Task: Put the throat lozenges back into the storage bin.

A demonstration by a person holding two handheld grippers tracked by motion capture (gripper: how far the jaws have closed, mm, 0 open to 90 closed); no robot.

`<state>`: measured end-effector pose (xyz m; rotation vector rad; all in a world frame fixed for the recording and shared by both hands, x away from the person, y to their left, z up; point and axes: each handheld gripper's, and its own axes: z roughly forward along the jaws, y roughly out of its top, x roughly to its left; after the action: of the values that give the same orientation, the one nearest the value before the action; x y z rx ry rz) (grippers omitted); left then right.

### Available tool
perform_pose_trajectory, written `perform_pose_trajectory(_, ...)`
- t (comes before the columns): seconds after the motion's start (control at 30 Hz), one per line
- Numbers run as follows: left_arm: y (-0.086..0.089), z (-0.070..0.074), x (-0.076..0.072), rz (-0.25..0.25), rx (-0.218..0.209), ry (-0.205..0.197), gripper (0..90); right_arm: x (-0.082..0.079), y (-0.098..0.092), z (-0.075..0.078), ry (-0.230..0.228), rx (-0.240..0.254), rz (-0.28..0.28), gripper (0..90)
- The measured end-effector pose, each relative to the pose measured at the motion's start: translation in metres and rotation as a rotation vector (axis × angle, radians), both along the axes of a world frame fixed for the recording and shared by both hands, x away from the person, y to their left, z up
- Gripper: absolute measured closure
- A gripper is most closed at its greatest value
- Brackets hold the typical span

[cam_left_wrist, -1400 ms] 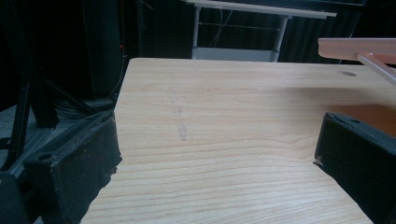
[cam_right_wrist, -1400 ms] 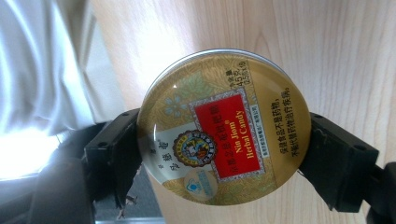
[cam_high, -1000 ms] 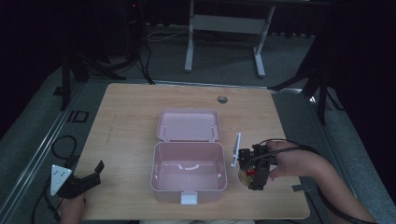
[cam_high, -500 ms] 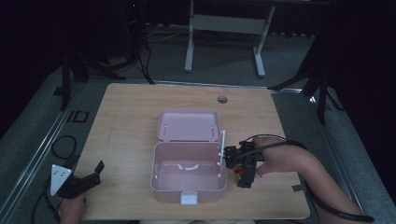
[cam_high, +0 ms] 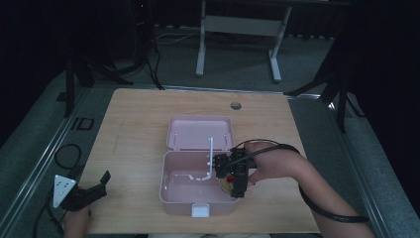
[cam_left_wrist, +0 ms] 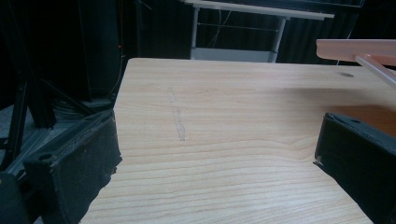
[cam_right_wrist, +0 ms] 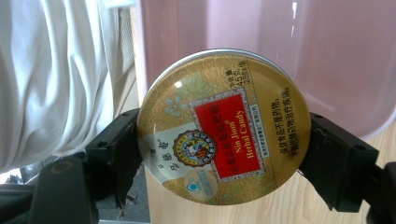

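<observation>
Candy tin [cam_right_wrist: 223, 127] clamped between my right gripper's [cam_high: 232, 174] jaws, held over the right edge of the open pink box [cam_high: 184, 196]. Left gripper [cam_high: 91, 191] sits at the table's [cam_high: 138, 114] near-left corner, jaws wide apart, holding nothing.

Light wooden table [cam_high: 138, 124]; open pink box [cam_high: 178, 196] at centre; small round hole, perhaps grommet [cam_high: 236, 105], near far edge.
</observation>
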<state>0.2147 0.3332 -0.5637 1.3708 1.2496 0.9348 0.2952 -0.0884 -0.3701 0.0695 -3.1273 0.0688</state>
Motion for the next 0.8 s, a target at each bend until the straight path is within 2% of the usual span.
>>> perform_pose_trajectory(0.2,0.0,0.0,0.0,-0.002,0.001,0.001,0.4,0.005,0.009,-0.009,0.007,0.011,0.014,19.9)
perform_pose_trajectory(0.33,0.0,0.0,0.0,-0.002,0.002,0.0,0.4,0.008,0.012,-0.021,0.019,0.0,0.024,19.9)
perform_pose_trajectory(0.67,0.0,0.0,0.0,-0.004,0.005,0.003,0.4,0.017,0.013,-0.053,0.056,-0.018,0.002,19.9)
perform_pose_trajectory(0.8,-0.001,0.0,0.0,-0.004,0.006,0.003,0.4,0.019,0.015,-0.064,0.056,-0.024,0.008,19.9)
